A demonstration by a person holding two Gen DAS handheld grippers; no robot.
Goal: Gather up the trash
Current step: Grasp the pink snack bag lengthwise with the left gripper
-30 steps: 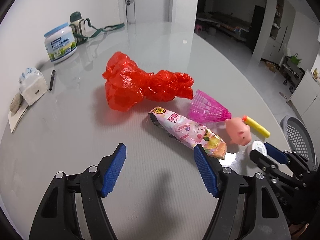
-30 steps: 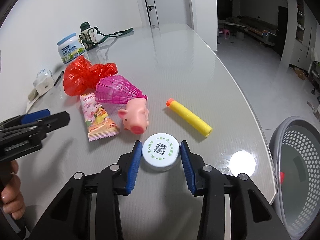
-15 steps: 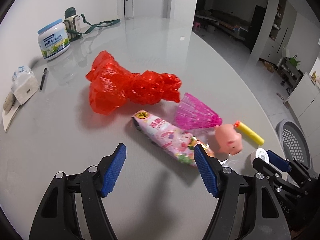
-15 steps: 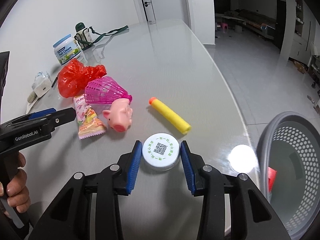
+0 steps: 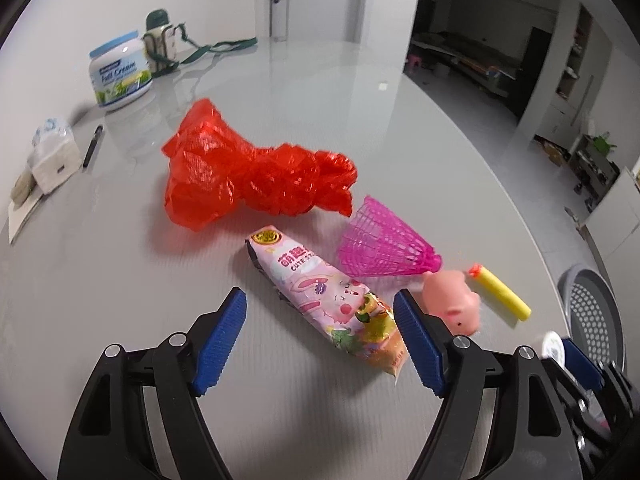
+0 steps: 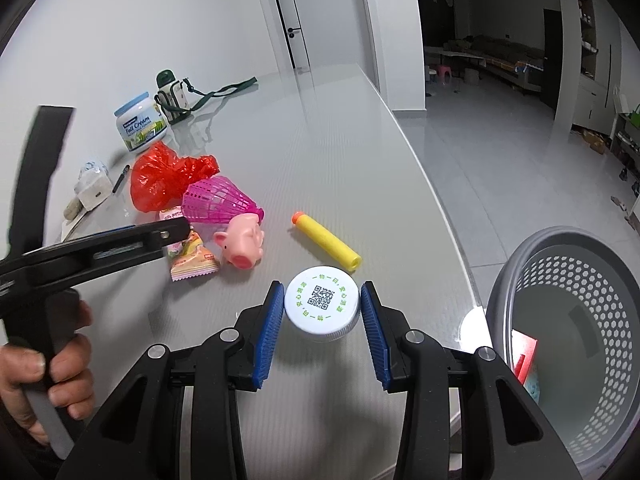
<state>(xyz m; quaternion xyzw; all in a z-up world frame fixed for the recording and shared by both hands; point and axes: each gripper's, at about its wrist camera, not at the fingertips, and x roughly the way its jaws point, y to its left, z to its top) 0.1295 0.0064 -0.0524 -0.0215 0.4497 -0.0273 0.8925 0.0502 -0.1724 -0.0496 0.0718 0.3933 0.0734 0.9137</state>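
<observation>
A pink snack packet (image 5: 332, 296) lies flat on the grey table (image 5: 120, 280), its near end between the tips of my left gripper (image 5: 320, 340). The jaws are opening and the pads do not touch the packet. Behind it lie a crumpled red plastic bag (image 5: 248, 176), a pink shuttlecock (image 5: 380, 240), a pink pig toy (image 5: 452, 300) and a yellow foam dart (image 5: 500, 292). My right gripper (image 6: 322, 320) is shut on a white bottle cap (image 6: 322, 300) with a QR code, close to the table's right edge. The grey basket (image 6: 580, 300) stands just right of it.
A milk powder tin (image 5: 120, 72), a flask with a green strap (image 5: 160, 44), a pen (image 5: 92, 144) and a tissue pack (image 5: 52, 152) sit at the far left. A red item (image 6: 524, 354) lies in the basket. A person's hand (image 6: 52, 380) holds the left gripper's handle.
My left gripper has moved in over the snack packet and its jaws have widened. My right gripper has carried the cap to the right, nearer the basket.
</observation>
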